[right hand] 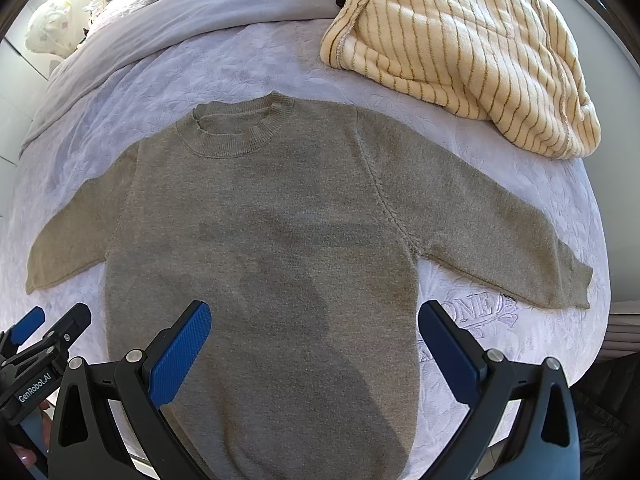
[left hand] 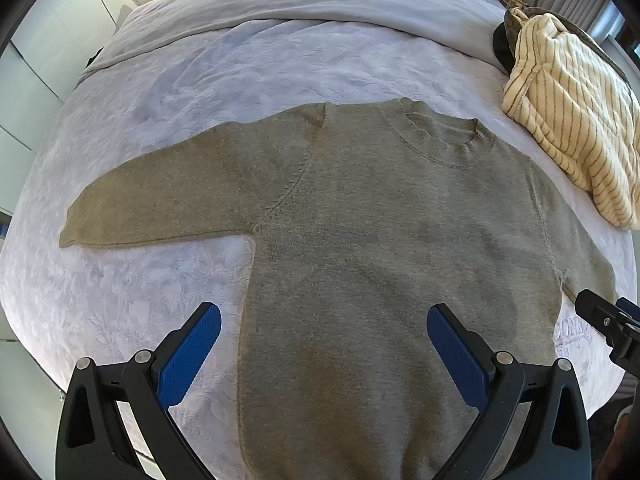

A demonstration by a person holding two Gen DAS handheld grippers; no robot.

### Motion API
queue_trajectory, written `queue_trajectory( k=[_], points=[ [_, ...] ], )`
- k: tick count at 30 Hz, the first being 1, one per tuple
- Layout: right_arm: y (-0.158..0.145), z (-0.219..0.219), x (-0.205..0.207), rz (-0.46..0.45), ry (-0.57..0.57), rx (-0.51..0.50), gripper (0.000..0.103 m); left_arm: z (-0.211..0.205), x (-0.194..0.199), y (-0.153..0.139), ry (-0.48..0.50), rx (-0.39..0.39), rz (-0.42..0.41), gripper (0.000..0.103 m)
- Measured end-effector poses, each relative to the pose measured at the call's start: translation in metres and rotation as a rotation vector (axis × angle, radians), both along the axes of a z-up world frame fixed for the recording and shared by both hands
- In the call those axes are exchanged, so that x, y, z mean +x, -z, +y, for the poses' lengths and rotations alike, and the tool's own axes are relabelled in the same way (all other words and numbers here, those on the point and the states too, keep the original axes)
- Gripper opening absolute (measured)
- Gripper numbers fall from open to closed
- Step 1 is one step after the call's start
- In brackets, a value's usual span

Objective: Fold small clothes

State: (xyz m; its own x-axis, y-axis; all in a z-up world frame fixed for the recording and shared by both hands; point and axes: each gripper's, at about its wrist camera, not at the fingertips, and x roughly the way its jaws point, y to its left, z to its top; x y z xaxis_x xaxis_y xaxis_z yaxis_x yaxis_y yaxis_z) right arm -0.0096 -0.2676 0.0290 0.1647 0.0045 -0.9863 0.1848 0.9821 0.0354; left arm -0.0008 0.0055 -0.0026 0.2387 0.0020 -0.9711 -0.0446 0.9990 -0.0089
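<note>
A small grey-brown knit sweater lies flat, face up, on the pale lilac bedspread, collar away from me and both sleeves spread out. It also shows in the right wrist view. My left gripper is open and empty, hovering above the sweater's lower body near its left side edge. My right gripper is open and empty above the lower body near its right side edge. The right gripper shows at the right edge of the left wrist view; the left one shows at the left edge of the right wrist view.
A cream fleece garment with tan stripes lies bunched at the far right of the bed, also in the left wrist view. A folded duvet runs across the far side. The bedspread's near edge is close below the grippers.
</note>
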Motion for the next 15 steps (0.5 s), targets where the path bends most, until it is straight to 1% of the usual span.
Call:
queue_trajectory(
  k=[15],
  points=[
    [0.0019,-0.0011,-0.0009,0.005,0.002,-0.001,0.103,0.0053,-0.0014,0.0012,0.000,0.000,-0.001,0.103]
  ],
)
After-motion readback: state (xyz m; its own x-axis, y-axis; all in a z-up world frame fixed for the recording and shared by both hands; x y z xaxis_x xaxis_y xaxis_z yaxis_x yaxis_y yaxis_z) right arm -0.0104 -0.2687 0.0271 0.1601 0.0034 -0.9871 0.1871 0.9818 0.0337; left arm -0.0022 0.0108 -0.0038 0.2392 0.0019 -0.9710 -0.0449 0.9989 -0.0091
